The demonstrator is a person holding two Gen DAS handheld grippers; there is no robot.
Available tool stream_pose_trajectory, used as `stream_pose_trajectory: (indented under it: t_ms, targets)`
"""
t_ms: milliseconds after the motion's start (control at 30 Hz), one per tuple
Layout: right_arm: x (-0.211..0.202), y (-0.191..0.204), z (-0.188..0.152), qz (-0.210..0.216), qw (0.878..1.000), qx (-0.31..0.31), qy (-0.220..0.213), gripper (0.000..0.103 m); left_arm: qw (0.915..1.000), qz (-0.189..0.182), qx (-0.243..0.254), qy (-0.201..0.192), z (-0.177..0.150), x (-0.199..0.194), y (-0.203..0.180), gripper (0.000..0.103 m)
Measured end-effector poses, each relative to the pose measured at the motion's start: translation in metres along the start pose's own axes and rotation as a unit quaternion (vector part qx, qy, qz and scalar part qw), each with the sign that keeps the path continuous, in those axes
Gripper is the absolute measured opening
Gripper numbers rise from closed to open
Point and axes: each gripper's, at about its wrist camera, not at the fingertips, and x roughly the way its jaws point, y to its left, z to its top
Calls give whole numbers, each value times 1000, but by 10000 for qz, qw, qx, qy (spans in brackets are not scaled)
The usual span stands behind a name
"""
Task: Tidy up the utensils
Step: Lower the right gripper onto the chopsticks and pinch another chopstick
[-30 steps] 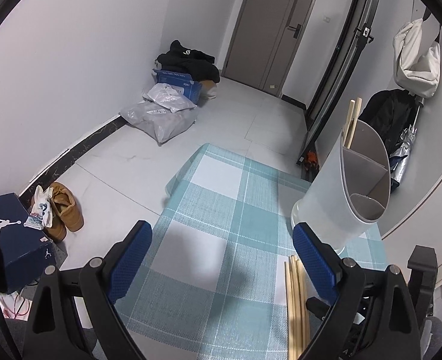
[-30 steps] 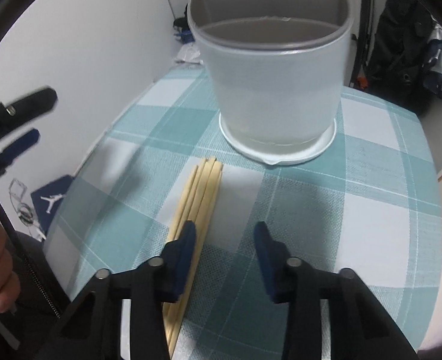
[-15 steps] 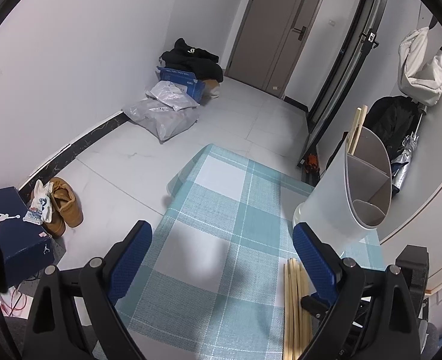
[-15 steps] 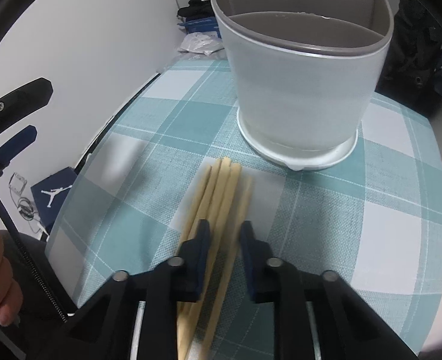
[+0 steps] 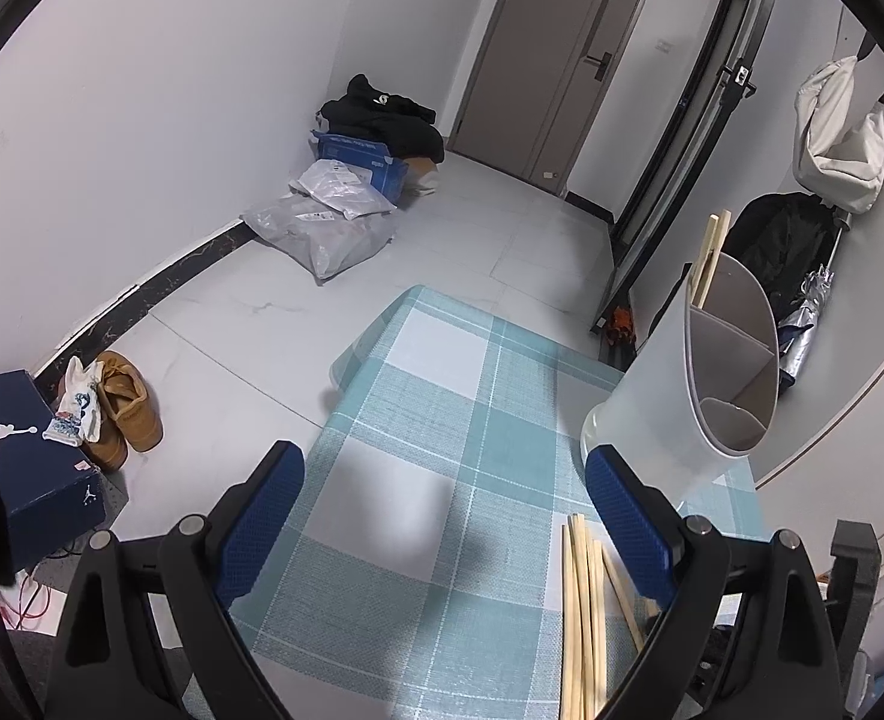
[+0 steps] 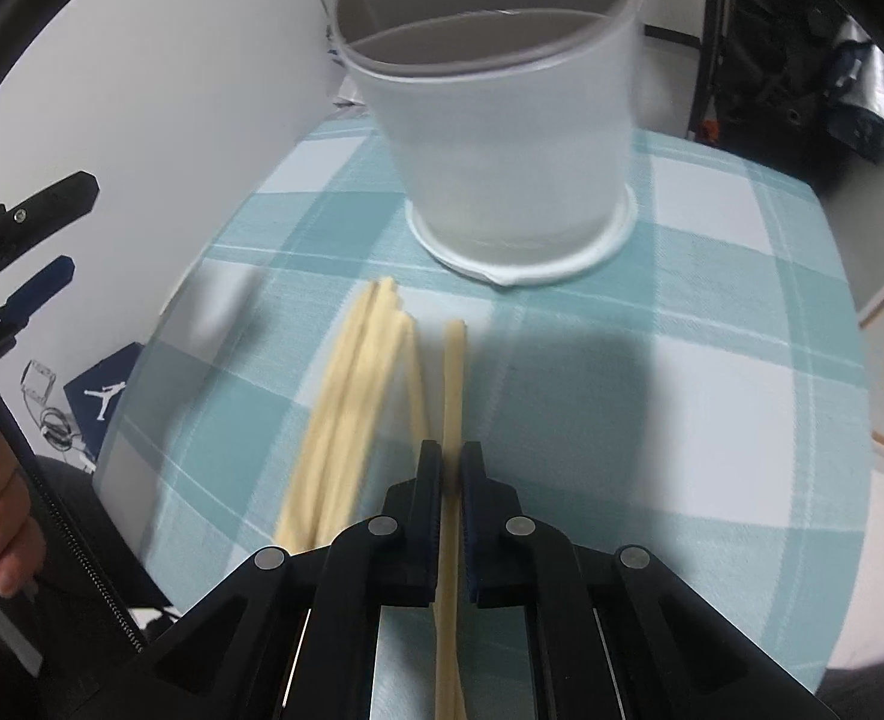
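One chopstick [image 6: 454, 384] sits pinched between my right gripper's [image 6: 451, 468] closed jaws, apart from the loose bundle of chopsticks [image 6: 352, 396] on the checked table [image 6: 712, 312] before the utensil holder [image 6: 502, 138]. My left gripper [image 5: 442, 516] hangs wide, empty.

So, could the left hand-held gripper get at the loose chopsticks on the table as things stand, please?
Probably yes: the left hand-held gripper is open, and the loose chopsticks lie uncovered just beside its right finger. The utensil holder stands beyond them, not between.
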Motion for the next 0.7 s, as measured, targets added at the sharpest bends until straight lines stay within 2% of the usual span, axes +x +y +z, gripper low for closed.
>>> stream_pose_trajectory:
  t_ms: [200,333,467,700]
  targets:
    - [-8,-10,-7,-128,9998,-76,149,6,10000,-7,31,61,-1,2,-1,93]
    - [-7,-4,-7,-308,9978,-513,290,9,9999,32,89,69,-3,2,-2,93]
    - [-4,0,1,-377,9957,-780,329,9,9997,97,145,141,-5,5,-2,93]
    - [13,8,24,-444,9936,-1011,246,15,9990,199,268,306,-9,11,-3,93]
